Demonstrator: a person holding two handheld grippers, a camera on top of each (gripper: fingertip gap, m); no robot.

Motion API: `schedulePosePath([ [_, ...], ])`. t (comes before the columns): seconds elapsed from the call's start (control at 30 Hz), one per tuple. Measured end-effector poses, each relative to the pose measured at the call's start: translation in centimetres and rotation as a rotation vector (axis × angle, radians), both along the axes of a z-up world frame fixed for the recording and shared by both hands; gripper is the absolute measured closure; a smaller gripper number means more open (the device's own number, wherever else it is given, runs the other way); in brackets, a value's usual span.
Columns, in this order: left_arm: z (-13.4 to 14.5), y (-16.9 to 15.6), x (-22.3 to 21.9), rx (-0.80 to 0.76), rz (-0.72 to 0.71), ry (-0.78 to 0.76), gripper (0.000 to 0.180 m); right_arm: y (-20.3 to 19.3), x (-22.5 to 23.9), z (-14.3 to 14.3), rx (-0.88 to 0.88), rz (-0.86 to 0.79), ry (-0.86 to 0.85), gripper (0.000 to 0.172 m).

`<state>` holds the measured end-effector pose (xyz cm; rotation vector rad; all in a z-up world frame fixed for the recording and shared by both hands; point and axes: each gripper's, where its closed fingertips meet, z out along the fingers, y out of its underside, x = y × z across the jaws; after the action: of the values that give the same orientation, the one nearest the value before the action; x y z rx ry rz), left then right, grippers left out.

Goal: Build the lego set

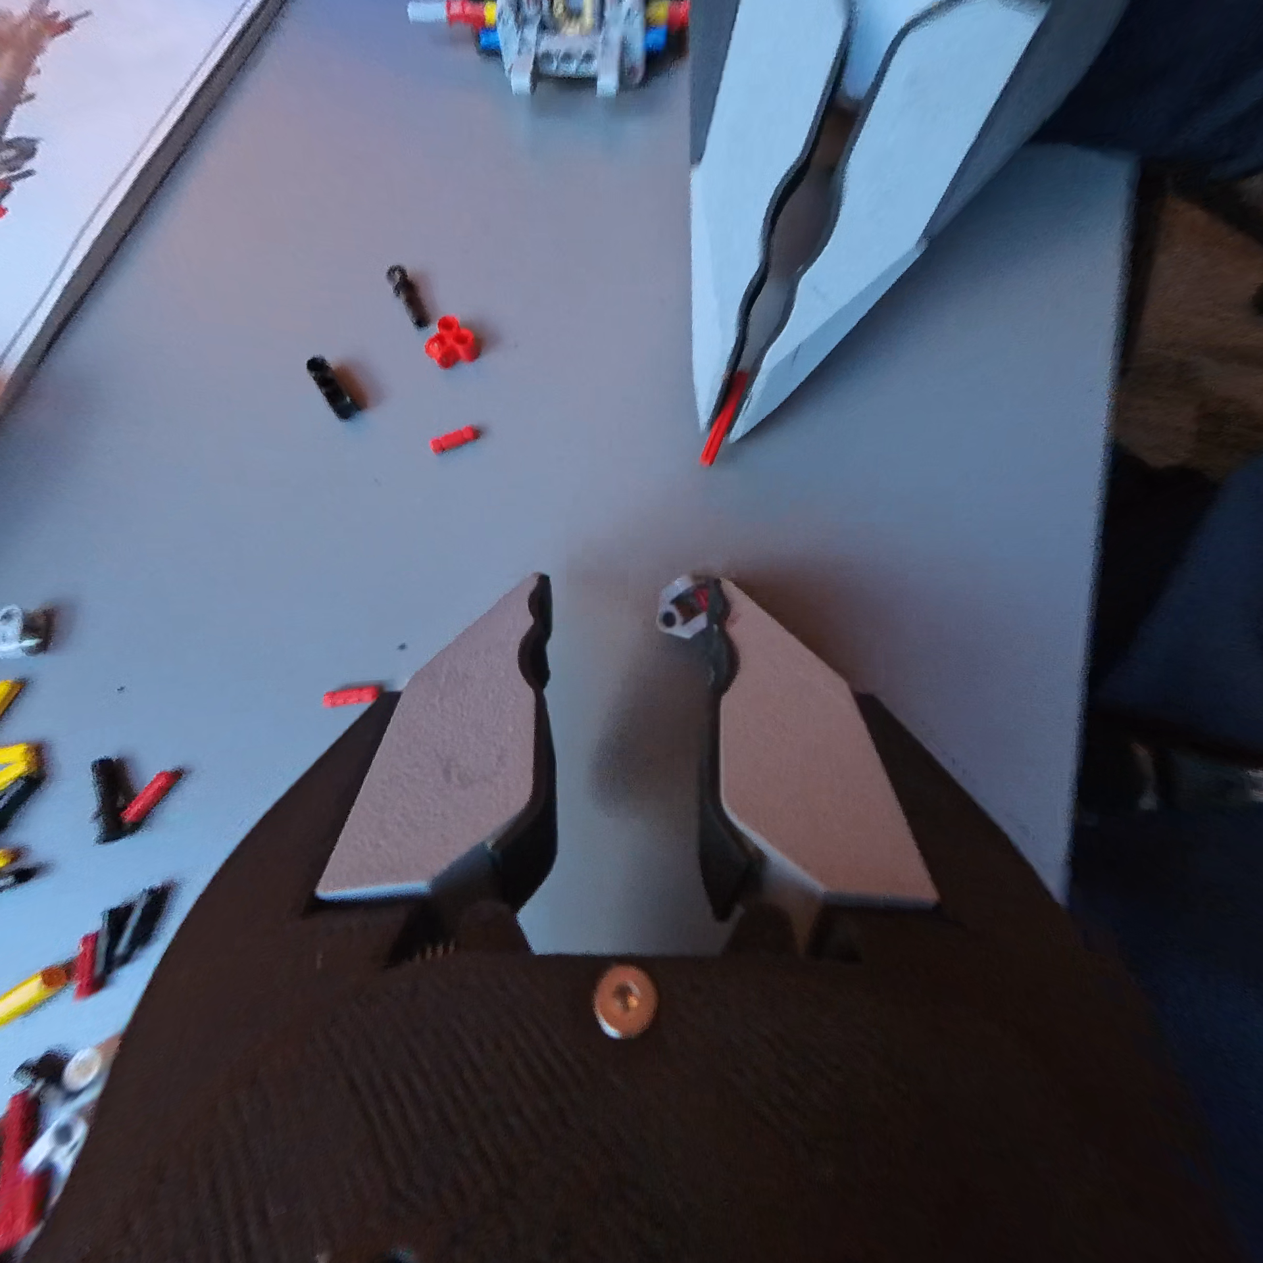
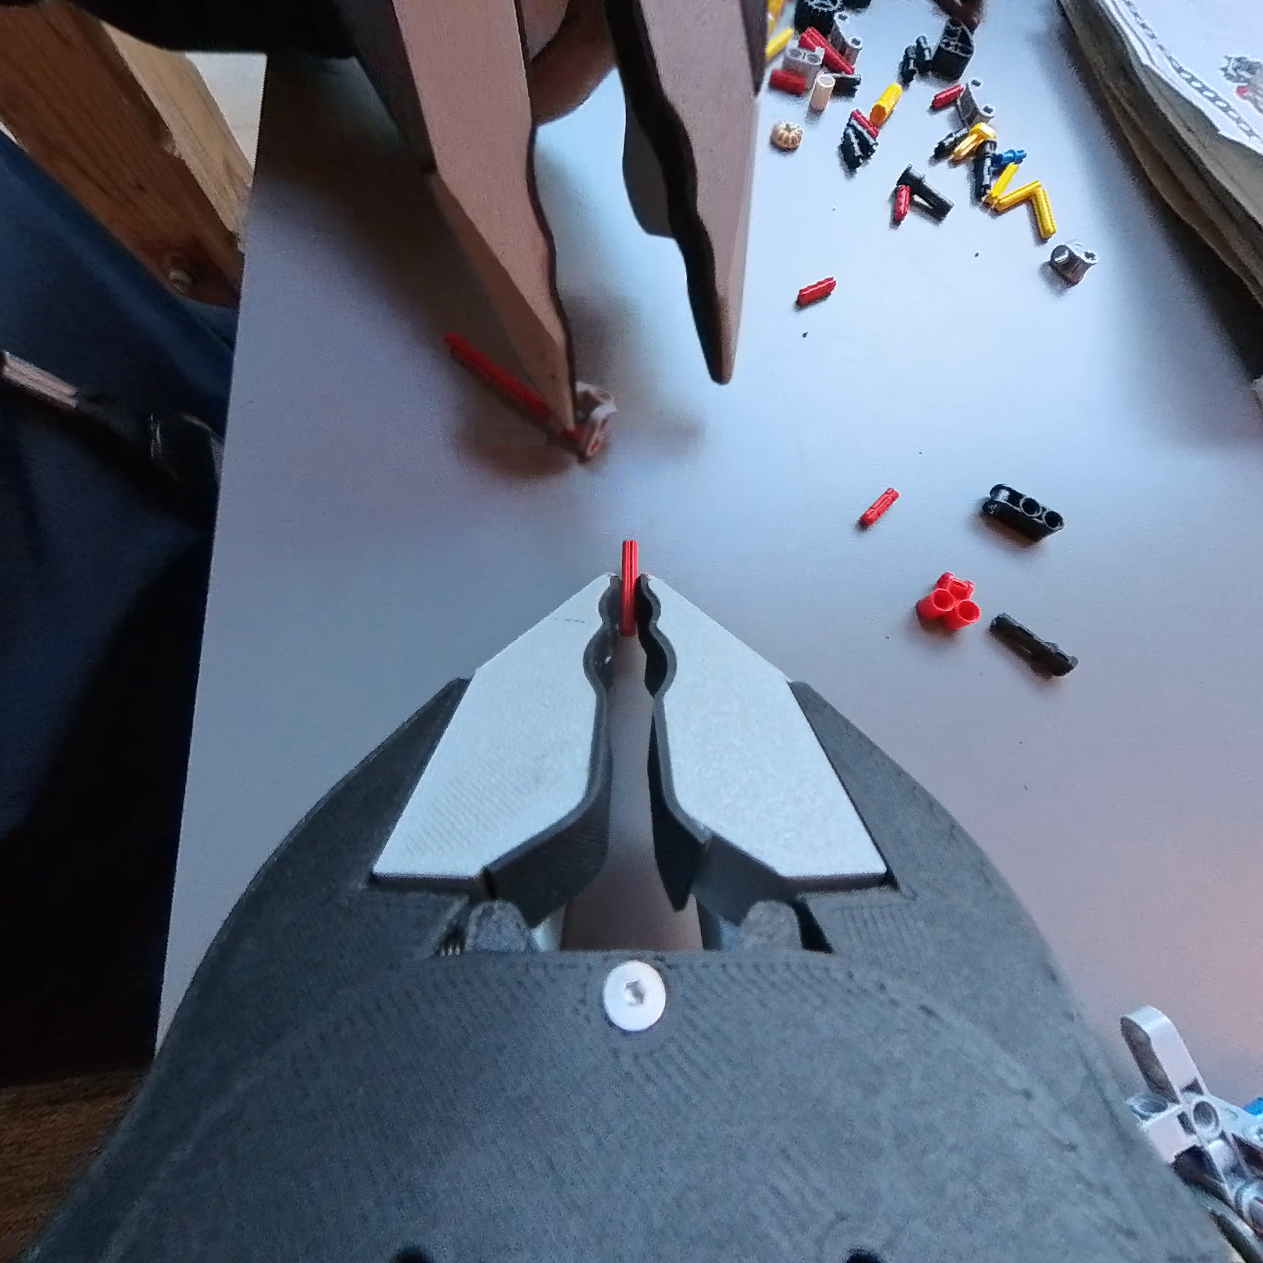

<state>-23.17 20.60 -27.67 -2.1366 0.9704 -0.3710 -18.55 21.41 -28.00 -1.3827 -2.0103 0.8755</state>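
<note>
My left gripper (image 1: pixel 632 588) is open over the grey table (image 1: pixel 615 239). A small grey connector (image 1: pixel 683 608) with a red axle through it lies against the inside of its right fingertip; the other pad is well clear of it. In the right wrist view the left gripper (image 2: pixel 642 396) hangs open, with the connector (image 2: pixel 594 420) at one fingertip and the long red axle (image 2: pixel 499 376) sticking out behind that finger. My right gripper (image 2: pixel 629 581) is shut on a short red axle (image 2: pixel 629 588) that pokes forward past the tips. It also shows in the left wrist view (image 1: pixel 728 424), holding the red axle (image 1: pixel 723 417).
A red triple connector (image 2: pixel 948 601), black beams (image 2: pixel 1023 512) and short red pins (image 2: pixel 878 507) lie to the right. A pile of mixed pieces (image 2: pixel 922 123) and a booklet (image 2: pixel 1196 102) lie farther off. A grey built model (image 1: pixel 567 41) stands at the back. The table edge (image 1: pixel 1093 547) is close. Tip to tip, the grippers are about 6 cm apart. About 9 cm separates my right fingertips from the red triple connector (image 2: pixel 948 601). The left camera catches it too, in the left wrist view (image 1: pixel 458 335).
</note>
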Motion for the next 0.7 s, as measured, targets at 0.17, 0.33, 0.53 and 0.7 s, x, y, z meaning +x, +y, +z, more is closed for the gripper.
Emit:
schedulePosePath([
  [0.17,0.2,0.6,-0.6,0.158,0.042,0.105,0.147,0.0,0.0,-0.3,0.003,-0.001,-0.016,0.171],
  [0.33,1.7,0.8,0.2,0.254,0.068,0.098,0.141,0.3,-0.1,-0.1,-0.004,-0.019,-0.006,0.171],
  [0.53,2.1,0.7,0.3,0.28,0.087,0.05,0.141,0.5,-0.2,-0.1,-0.019,-0.037,-0.01,0.171],
  [0.7,2.8,0.9,0.2,0.388,0.095,0.096,0.151,0.7,-0.2,-0.1,-0.013,-0.045,-0.01,0.171],
])
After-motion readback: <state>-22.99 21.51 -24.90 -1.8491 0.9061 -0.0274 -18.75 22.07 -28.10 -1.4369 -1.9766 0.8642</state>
